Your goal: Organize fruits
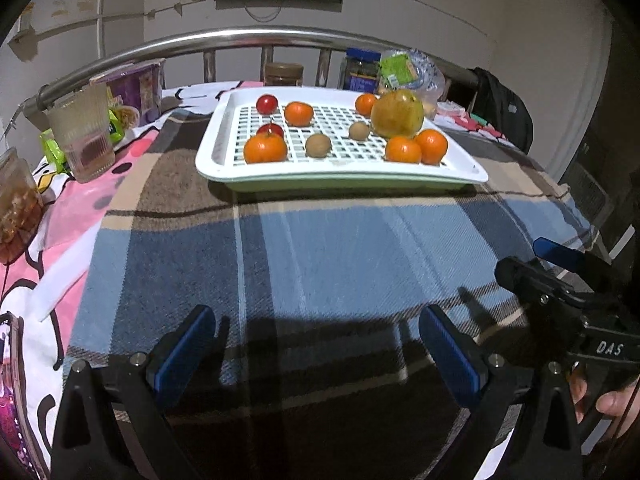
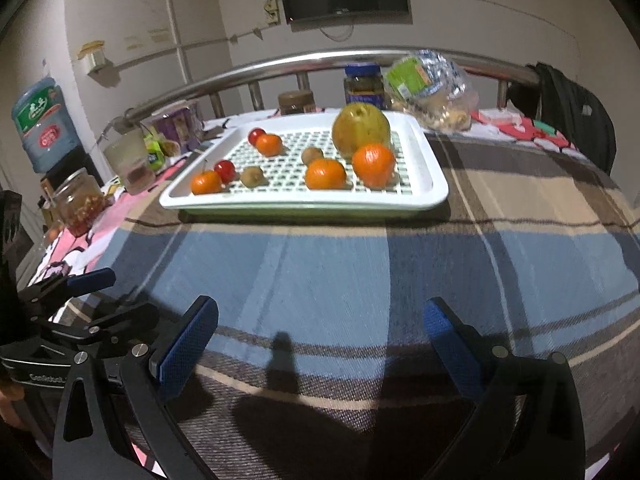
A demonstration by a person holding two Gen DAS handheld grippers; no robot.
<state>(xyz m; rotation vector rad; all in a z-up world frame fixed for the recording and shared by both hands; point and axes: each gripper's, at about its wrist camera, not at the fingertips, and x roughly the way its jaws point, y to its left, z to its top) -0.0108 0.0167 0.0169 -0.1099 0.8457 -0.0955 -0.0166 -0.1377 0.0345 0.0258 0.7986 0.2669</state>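
Observation:
A white slotted tray (image 1: pixel 224 136) (image 2: pixel 424 184) lies on the plaid blanket ahead of both grippers. On it are several oranges (image 1: pixel 265 148) (image 2: pixel 325 174), two red fruits (image 1: pixel 267 104) (image 2: pixel 225 171), two brown kiwis (image 1: pixel 318 145) (image 2: pixel 252 176) and a large yellow-green fruit (image 1: pixel 397 113) (image 2: pixel 361 128). My left gripper (image 1: pixel 318 344) is open and empty, low over the blanket near its front. My right gripper (image 2: pixel 320 340) is open and empty, beside the left one; it also shows at the right of the left wrist view (image 1: pixel 532 262).
A ribbed glass (image 1: pixel 82 136) and a jar (image 1: pixel 16 204) stand left of the tray. Jars (image 1: pixel 283 74) (image 2: pixel 363 84) and a plastic bag (image 2: pixel 434 88) stand behind it by a steel rail (image 1: pixel 240 38). A black bag (image 2: pixel 576 128) hangs at the right.

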